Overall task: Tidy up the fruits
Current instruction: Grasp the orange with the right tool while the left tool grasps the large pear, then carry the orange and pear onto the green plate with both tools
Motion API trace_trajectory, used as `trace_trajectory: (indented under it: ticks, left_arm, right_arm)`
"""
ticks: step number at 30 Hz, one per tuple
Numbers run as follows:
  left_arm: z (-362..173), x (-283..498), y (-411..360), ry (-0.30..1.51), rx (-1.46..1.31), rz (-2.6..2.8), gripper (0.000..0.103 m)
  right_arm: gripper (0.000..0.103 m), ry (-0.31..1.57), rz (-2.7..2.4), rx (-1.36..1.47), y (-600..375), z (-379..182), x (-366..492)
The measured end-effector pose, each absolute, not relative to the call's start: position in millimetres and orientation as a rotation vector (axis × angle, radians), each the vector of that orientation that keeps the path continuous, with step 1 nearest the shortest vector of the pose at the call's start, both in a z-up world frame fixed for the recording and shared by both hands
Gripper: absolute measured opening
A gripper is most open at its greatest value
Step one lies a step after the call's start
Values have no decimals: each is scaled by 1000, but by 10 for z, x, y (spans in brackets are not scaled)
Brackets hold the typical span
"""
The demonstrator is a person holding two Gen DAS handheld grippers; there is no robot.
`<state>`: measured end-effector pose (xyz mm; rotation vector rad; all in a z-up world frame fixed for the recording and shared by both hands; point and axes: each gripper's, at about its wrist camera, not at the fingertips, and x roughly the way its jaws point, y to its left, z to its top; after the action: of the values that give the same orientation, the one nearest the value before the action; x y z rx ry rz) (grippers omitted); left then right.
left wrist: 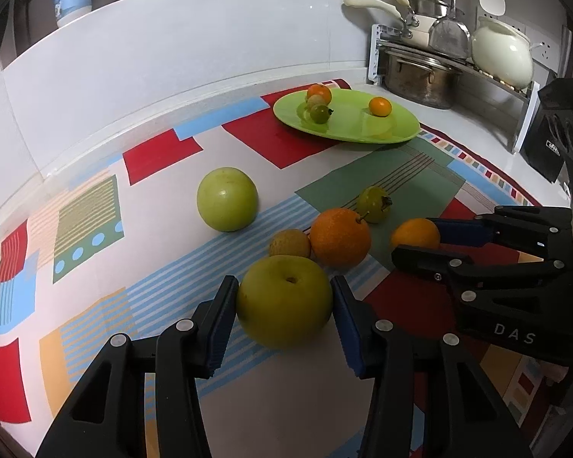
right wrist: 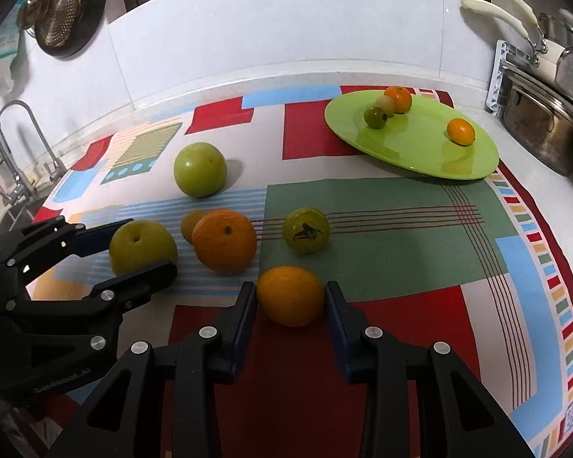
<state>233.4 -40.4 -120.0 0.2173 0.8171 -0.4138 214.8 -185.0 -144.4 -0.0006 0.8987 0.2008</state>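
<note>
My left gripper (left wrist: 284, 301) has its jaws closed against both sides of a yellow-green apple (left wrist: 284, 299) that rests on the patterned cloth. My right gripper (right wrist: 291, 297) has its jaws around a small orange (right wrist: 290, 295) on the cloth, pads touching or nearly touching its sides. Between them lie a large orange (left wrist: 340, 236), a small tan fruit (left wrist: 290, 243) and a green tomato (left wrist: 373, 204). A second green apple (left wrist: 227, 204) sits further left. A green plate (left wrist: 363, 129) at the back holds two small oranges, a tan fruit and a green tomato.
A dish rack (left wrist: 450, 57) with pots, a ladle and a white jar stands at the back right. A black box (left wrist: 546, 149) sits to its right. A sink tap (right wrist: 23, 145) is at the far left. A white wall runs along the back.
</note>
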Motion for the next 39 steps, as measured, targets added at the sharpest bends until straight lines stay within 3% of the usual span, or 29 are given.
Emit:
trace_trajectory:
  ticks: [23, 39]
  left_arm:
    - [-519, 2077, -455, 661, 173, -416, 48]
    - [-50, 2441, -884, 548, 174, -483, 48]
  right_arm:
    - [37, 723, 168, 17, -2029, -766, 1757]
    - [37, 566, 91, 5, -2378, -274, 1955]
